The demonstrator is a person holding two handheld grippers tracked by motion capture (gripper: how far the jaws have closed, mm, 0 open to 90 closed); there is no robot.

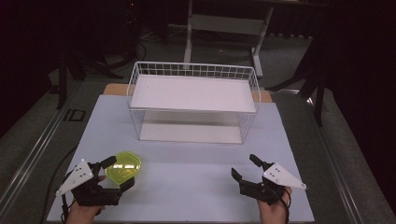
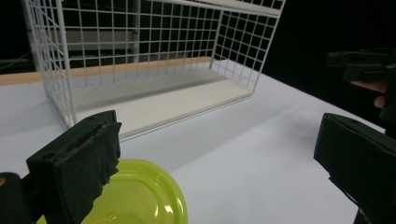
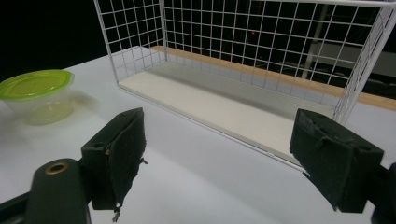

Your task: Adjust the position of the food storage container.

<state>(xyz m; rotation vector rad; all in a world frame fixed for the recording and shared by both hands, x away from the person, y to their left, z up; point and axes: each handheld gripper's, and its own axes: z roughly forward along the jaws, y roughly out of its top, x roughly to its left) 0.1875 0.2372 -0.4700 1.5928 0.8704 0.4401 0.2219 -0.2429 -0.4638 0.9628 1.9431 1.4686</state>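
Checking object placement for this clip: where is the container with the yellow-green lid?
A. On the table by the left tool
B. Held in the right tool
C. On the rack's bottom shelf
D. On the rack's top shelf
A: the container sits on the white table, between the open jaws of the left tool, in front of the wire rack.

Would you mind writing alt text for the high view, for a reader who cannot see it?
On a white table, the left tongs stand open around a container with a yellow-green lid, while the right tongs hover open over bare tabletop. Behind them stands a white wire rack with two shelves.
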